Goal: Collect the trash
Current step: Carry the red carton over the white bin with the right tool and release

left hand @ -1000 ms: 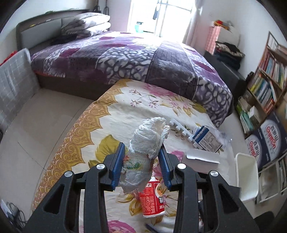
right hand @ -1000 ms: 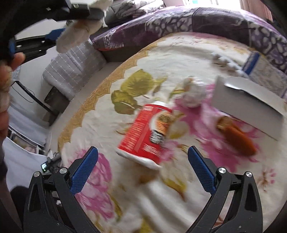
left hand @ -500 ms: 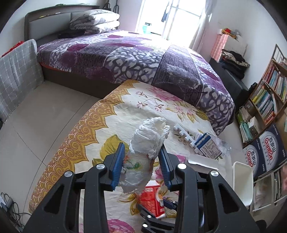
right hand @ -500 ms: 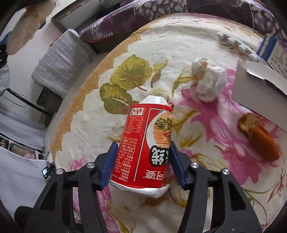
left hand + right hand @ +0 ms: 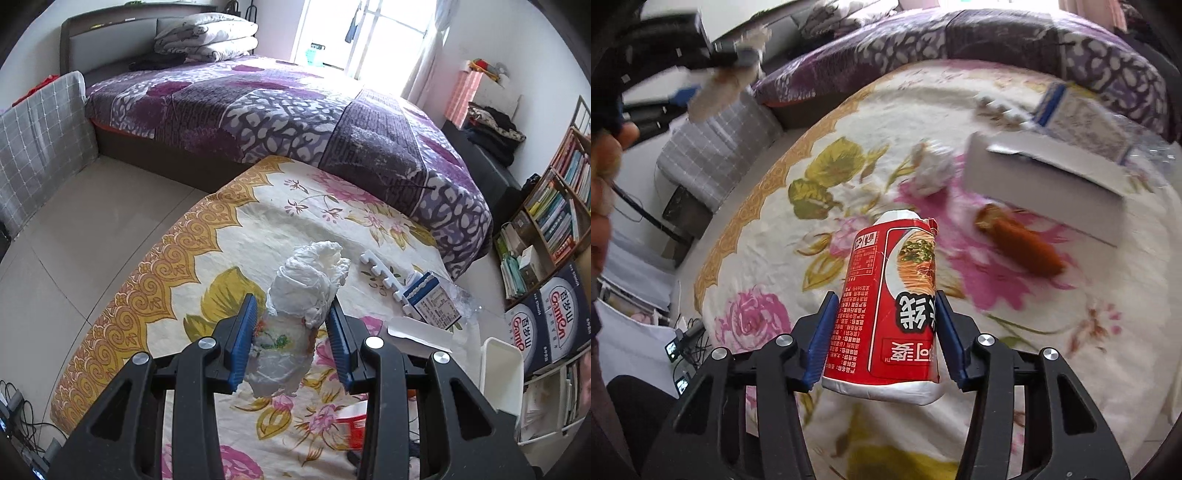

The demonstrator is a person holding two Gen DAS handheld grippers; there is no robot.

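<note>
The left gripper [image 5: 291, 341] is clamped on a wad of crumpled white tissue [image 5: 303, 295], its blue pads pressing both sides, the wad standing up out of the fingers above the floral tablecloth [image 5: 207, 266]. The right gripper [image 5: 886, 341] is clamped on a red instant-noodle cup [image 5: 892, 295], which lies along the fingers with its white rim toward the camera and is lifted clear of the cloth.

In the right wrist view, a second crumpled tissue ball [image 5: 932, 168] lies on the cloth at 12 o'clock from the cup, an orange-brown snack wrapper [image 5: 1019, 240] at 2 o'clock, and a grey cardboard box [image 5: 1045, 184] beyond it at about 1 o'clock. A blue-and-white carton [image 5: 1078, 118] sits just behind the box.

In the left wrist view, a white bin [image 5: 502, 373] stands off the table's edge at 3 o'clock from the held wad, with a purple-covered bed [image 5: 295, 110] at 12 o'clock and a bookshelf [image 5: 557, 206] at 2 o'clock
</note>
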